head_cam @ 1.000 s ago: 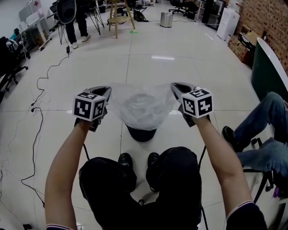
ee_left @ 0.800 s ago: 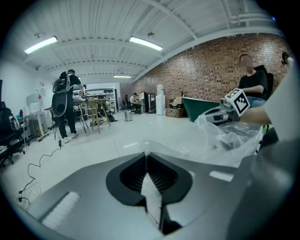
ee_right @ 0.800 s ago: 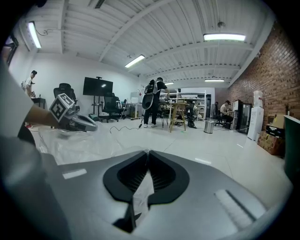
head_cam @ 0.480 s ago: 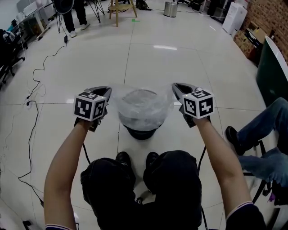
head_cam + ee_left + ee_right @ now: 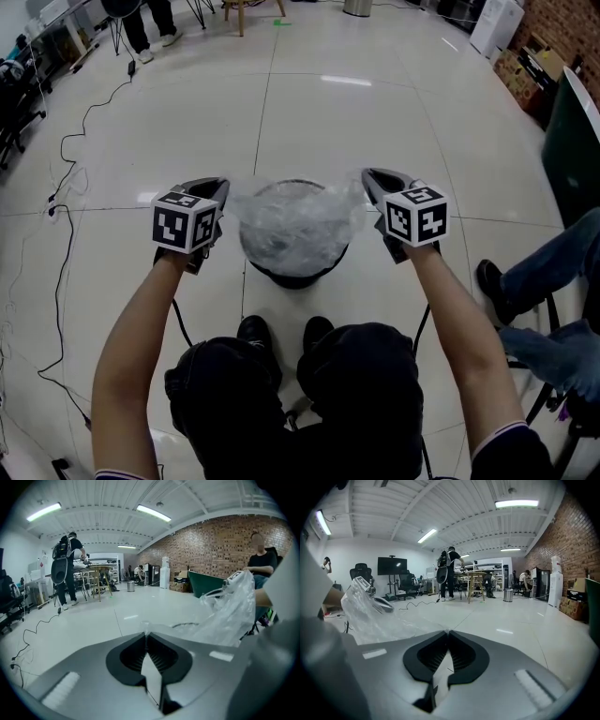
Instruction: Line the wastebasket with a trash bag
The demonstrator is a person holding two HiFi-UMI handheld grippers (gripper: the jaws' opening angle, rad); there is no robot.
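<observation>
A clear plastic trash bag (image 5: 295, 223) hangs stretched between my two grippers, right over the round black wastebasket (image 5: 293, 269) on the floor in front of my feet. The bag's body sags into the basket's mouth. My left gripper (image 5: 223, 187) is shut on the bag's left rim, and my right gripper (image 5: 367, 177) is shut on its right rim. In the left gripper view the bag (image 5: 225, 616) billows to the right of the closed jaws (image 5: 146, 634). In the right gripper view the bag (image 5: 370, 613) spreads to the left of the closed jaws (image 5: 448, 633).
A seated person's legs (image 5: 553, 281) and a chair are at the right. Black cables (image 5: 66, 234) trail over the white tiled floor at the left. A dark green panel (image 5: 574, 141) stands at the far right. People and stands are far back.
Both grippers have come down with the bag. The bag hung above the basket before and now sags into its mouth, covering most of the rim.
</observation>
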